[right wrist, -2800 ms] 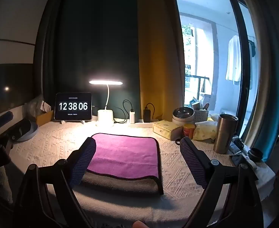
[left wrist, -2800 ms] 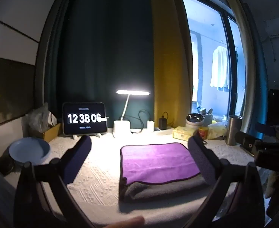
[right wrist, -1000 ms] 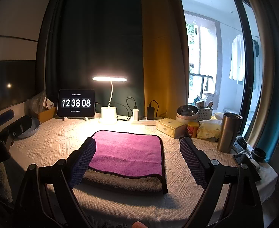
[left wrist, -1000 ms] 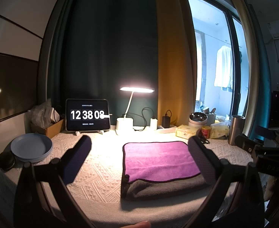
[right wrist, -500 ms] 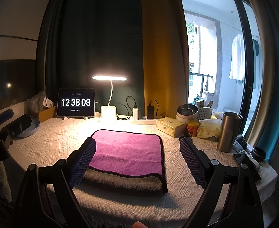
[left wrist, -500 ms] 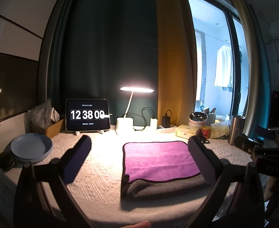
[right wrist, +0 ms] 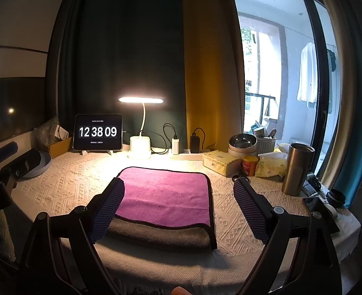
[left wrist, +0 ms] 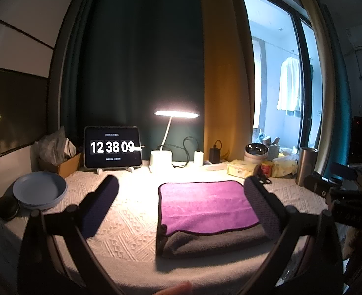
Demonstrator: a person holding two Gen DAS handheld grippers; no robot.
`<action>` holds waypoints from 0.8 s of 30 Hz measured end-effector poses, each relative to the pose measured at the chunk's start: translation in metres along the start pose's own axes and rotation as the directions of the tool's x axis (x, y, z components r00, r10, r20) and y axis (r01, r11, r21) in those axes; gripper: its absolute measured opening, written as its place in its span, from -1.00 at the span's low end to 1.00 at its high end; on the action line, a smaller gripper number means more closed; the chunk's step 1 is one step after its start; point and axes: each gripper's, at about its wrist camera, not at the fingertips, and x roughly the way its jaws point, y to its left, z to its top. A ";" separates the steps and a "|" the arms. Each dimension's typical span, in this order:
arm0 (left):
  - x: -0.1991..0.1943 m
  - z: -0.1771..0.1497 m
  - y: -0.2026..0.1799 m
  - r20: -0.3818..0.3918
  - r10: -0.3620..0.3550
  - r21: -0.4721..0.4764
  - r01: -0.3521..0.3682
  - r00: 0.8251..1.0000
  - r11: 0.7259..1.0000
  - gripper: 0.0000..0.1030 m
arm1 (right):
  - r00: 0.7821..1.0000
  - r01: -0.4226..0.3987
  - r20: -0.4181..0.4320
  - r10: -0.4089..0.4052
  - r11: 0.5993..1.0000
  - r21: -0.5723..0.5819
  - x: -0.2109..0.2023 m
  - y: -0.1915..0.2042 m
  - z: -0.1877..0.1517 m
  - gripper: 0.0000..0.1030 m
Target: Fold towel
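Purple-over-grey towel [right wrist: 165, 196]: one, folded, lying centred on the white woven surface [right wrist: 57, 184]. Two hand-held grippers, left [left wrist: 181, 204] and right [right wrist: 178, 205], both spread apart, holding nothing, above its near edge.

Both wrist views toward towel [left wrist: 205, 204]

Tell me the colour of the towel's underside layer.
Grey, under the purple top of the towel; clearest in the right wrist view.

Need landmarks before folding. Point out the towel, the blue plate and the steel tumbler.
towel [right wrist: 166, 191]: right wrist view, purple top layer.
blue plate [left wrist: 37, 190]: left wrist view, inner surface.
steel tumbler [right wrist: 296, 169]: right wrist view, side wall.
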 end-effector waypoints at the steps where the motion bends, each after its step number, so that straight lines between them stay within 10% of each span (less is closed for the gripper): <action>1: 0.001 -0.001 0.000 -0.003 -0.001 -0.001 0.001 1.000 1.000 0.99 | 1.000 0.000 0.000 0.000 1.000 0.000 0.000 0.000 0.000 0.79; 24: 0.063 -0.024 0.002 -0.202 -0.043 -0.012 0.041 0.978 0.999 0.98 | 0.992 -0.036 -0.117 0.037 0.999 0.011 0.045 -0.013 -0.008 0.79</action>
